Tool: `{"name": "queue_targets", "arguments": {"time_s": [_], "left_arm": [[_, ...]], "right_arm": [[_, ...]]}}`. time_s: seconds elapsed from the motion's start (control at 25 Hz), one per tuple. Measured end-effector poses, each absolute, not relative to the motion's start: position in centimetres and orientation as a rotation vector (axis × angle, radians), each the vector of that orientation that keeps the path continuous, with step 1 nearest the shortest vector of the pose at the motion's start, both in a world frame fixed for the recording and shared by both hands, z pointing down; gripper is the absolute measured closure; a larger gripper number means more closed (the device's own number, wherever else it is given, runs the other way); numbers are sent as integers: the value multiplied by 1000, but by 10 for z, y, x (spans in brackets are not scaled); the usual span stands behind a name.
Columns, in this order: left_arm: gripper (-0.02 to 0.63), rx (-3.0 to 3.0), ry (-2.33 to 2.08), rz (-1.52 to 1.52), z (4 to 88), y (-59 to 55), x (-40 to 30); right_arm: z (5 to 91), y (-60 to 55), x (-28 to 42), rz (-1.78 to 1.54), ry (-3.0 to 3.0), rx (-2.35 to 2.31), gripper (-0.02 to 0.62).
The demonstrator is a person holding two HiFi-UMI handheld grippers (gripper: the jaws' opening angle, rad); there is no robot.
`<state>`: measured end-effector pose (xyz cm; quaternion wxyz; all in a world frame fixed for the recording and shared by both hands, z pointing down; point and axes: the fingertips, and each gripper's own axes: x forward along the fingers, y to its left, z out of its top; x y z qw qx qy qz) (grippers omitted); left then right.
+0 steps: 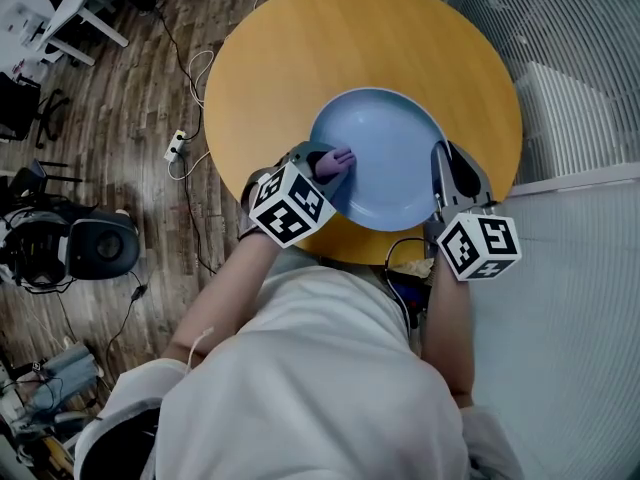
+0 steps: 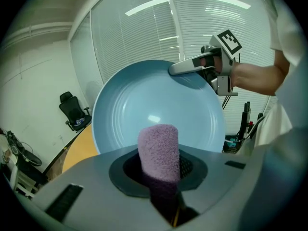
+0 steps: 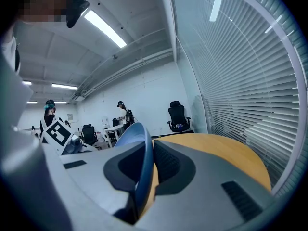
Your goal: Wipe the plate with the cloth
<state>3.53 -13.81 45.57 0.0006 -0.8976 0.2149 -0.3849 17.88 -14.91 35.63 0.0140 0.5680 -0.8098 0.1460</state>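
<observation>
Plate (image 1: 385, 158): pale blue and round, above the near edge of the table. It is tilted, so its hollow face (image 2: 159, 100) turns to the left gripper, while the right gripper view shows it edge-on (image 3: 142, 148).
Cloth (image 1: 341, 157): a mauve roll of towelling at the plate's left rim, with its free end (image 2: 159, 148) standing up in front of the plate's face. Whether it touches the plate cannot be told.
Left gripper (image 1: 325, 164): at the plate's left side, jaws clamped on the lower part of the cloth (image 2: 161, 170).
Right gripper (image 1: 452, 176): at the plate's right side, jaws closed on the plate's rim (image 3: 144, 172), one pad on each face.
Marker cubes: one (image 1: 290, 206) just nearer the person than the plate's left rim, the other (image 1: 480, 246) nearer than its right rim.
Table (image 1: 300, 58): round and orange-topped, under the plate, its bare top stretching away beyond it.
Power strip (image 1: 175, 146): white, on the wooden floor (image 1: 120, 118), well left of the plate.
Blinds (image 3: 250, 81): slatted, to the right of the plate.
</observation>
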Motion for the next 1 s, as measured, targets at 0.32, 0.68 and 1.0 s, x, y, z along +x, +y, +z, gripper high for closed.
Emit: {"name": "queue_targets", "arguments": {"time_s": [0.32,0.68,1.0], "left_arm": [[525,-2857,510,-1160,457,-112,66],[525,-2850,398,-1118,453,-101,94],[523,-2836,292,-1072,452,-87,110]], "right_arm": [[365,-147,175,493,-2521,1769,555],[370,-152,176,522,-2523,1767,554],[383,-156,159,532,-2533,1728,554]]}}
